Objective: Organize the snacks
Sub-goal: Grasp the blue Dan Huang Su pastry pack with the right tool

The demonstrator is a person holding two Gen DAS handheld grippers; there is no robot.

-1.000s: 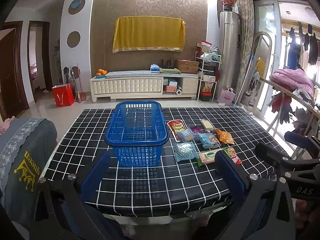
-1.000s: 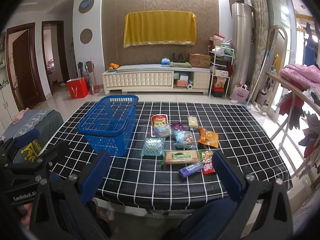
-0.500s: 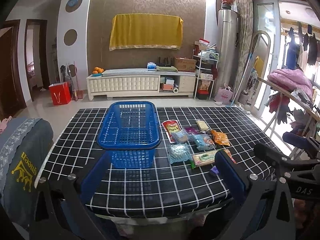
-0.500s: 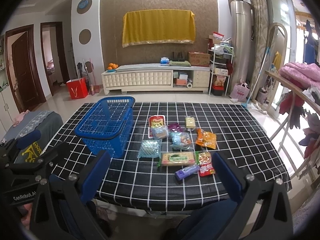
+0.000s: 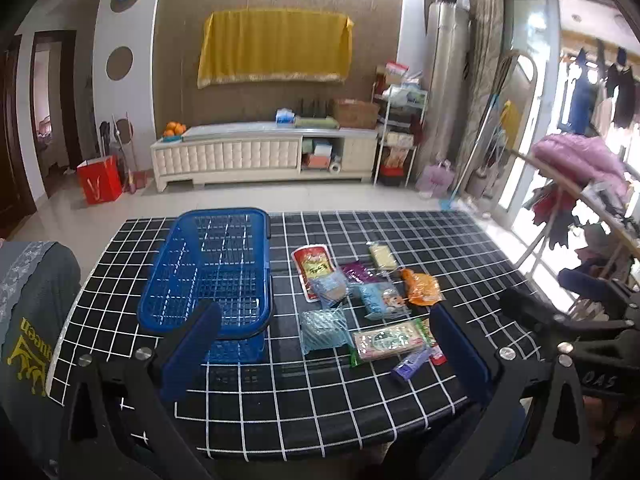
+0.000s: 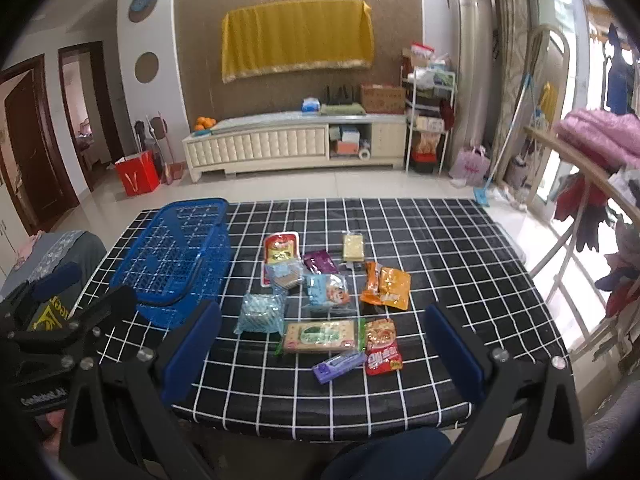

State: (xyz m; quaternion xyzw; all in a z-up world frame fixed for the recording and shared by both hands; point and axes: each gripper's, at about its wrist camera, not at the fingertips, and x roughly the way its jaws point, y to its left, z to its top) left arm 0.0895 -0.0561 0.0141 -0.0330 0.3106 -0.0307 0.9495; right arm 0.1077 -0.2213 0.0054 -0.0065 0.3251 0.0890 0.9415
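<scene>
An empty blue mesh basket (image 5: pixel 212 272) (image 6: pixel 176 256) stands on the left of a black checked table (image 5: pixel 440 240) (image 6: pixel 440 240). Several snack packets lie to its right: a red pouch (image 6: pixel 280 250), an orange packet (image 6: pixel 386 286), a clear blue packet (image 6: pixel 260 314), a green-and-pink biscuit pack (image 6: pixel 320 336), a purple bar (image 6: pixel 338 364) and a red packet (image 6: pixel 382 348). My left gripper (image 5: pixel 324 356) is open and empty, held at the table's near edge. My right gripper (image 6: pixel 320 356) is open and empty, also back at the near edge.
A grey cushioned chair (image 5: pixel 28 320) stands at the table's left end. A clothes rack with hanging garments (image 6: pixel 592 184) runs along the right. A white TV cabinet (image 6: pixel 296 144) stands against the far wall, with a red bag (image 6: pixel 136 172) on the floor.
Both grippers have drawn back and risen a little, so the table and snacks look smaller and farther. Nothing on the table has moved.
</scene>
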